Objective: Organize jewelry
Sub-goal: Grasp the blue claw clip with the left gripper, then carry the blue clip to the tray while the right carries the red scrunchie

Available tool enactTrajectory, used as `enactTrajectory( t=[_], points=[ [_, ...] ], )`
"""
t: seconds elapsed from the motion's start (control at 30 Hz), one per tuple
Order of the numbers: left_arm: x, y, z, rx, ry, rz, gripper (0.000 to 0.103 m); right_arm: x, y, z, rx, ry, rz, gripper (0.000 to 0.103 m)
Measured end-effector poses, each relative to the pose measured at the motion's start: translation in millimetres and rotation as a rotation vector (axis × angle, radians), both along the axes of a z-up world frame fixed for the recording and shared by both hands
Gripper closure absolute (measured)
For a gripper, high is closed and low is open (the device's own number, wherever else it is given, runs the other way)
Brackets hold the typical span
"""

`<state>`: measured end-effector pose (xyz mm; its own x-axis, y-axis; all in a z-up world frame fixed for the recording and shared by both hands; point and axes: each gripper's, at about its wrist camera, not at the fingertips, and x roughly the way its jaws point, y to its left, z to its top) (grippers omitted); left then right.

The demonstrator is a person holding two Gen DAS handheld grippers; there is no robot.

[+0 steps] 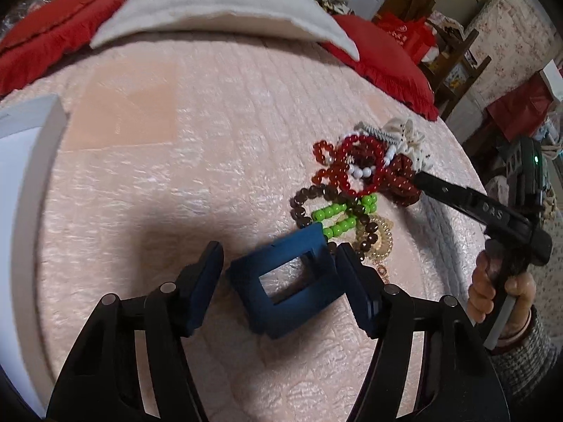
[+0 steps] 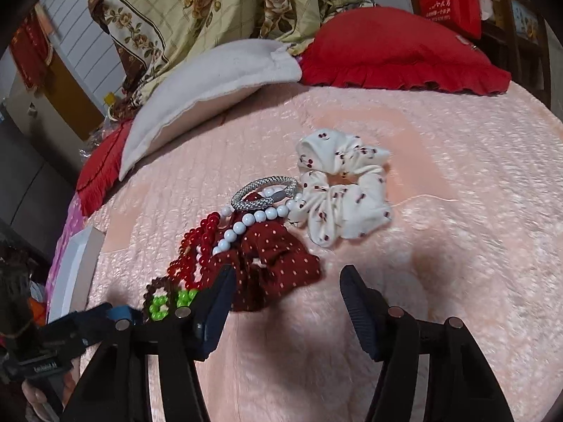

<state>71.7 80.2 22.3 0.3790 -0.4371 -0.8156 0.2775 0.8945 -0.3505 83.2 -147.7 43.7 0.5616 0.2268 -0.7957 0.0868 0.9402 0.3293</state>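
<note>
**Blue clip between the left fingers; jewelry heap on the bed**

Left gripper [image 1: 279,281]: fingers set wide, on either side of a blue square hair clip [image 1: 286,290]. The right pad is seen close against the clip's edge; a gap is seen on the left side. Not judged a closed grip. Whether the clip is lifted or resting on the bed cannot be told.

Right gripper [image 2: 285,302]: fingers spread wide, nothing held, tips just beside the dark red dotted scrunchie [image 2: 274,263].

Handling, as judged:
- The clip is expected to be light, rigid and smooth; a hold across two opposite bars of the frame is advised, as plastic may slip on a corner.
- The red bead bracelets [image 1: 352,165], brown bead strand [image 1: 309,200], green beads [image 1: 337,218] and white bead strand [image 2: 253,221] lie tangled; beads are hard and slippery, strands limp, so one is likely to drag the others. A pinch across the cord between beads is preferred.
- The white cherry-print scrunchie [image 2: 343,190] and the red one are soft and compressible; a fold of fabric can be taken anywhere.
- A silver braided hair tie [image 2: 262,193] and an amber coil tie [image 1: 378,235] are springy.

Surface: the pink quilted bed cover [image 1: 211,123] is soft and yielding, so thin items sink slightly. The heap lies toward the bed's right edge in the left wrist view. A white box [image 1: 31,140] is seen at the left edge.

Room: red frilled cushions [image 2: 394,52], a white pillow [image 1: 218,10] and a floral quilt [image 2: 211,3] are piled at the head of the bed.
</note>
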Motion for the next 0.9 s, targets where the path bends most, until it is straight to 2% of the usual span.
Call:
enactTrajectory(
  t=[0.07,0.13,0.17,0.2,0.23,0.27,0.3,0.4,0.53,0.9],
  points=[
    [-0.3,-1.8,-2.3,-0.005,-0.008,0.000,0.039,7.2,3.3,-5.2,-0.012,0.012,-0.004,0.043],
    [-0.6,-3.3,-2.1,-0.013,-0.003,0.002,0.050,12.3,5.6,-10.8,-0.014,0.019,-0.009,0.047],
    [-0.2,-2.9,-1.6,-0.010,-0.005,0.009,0.053,14.7,7.7,-13.4,-0.010,0.024,-0.008,0.053],
    [-0.9,-2.4,0.8,-0.014,-0.004,0.014,0.069,14.7,8.4,-13.7,-0.019,0.018,-0.010,0.065],
    [-0.7,-2.9,0.2,-0.030,0.011,0.005,0.082,15.3,10.2,-13.7,-0.018,0.017,-0.001,0.075],
    [-2.5,-3.7,0.9,-0.035,0.023,0.007,0.085,16.9,11.5,-15.6,0.013,0.031,0.021,0.091],
    [-5.6,-5.6,2.5,-0.011,0.011,0.014,0.088,16.6,11.2,-17.0,0.039,0.038,0.029,0.092],
    [-16.5,-10.0,8.8,0.027,-0.020,0.017,0.089,7.2,12.8,-9.8,0.043,0.024,0.025,0.095],
    [-34.2,-5.1,24.4,0.008,-0.048,0.041,0.089,-12.4,15.1,5.3,0.042,0.007,0.031,0.095],
    [-86.2,35.4,81.1,-0.025,-0.147,0.141,0.089,-74.1,25.3,73.1,-0.010,-0.101,0.079,0.095]
  ],
)
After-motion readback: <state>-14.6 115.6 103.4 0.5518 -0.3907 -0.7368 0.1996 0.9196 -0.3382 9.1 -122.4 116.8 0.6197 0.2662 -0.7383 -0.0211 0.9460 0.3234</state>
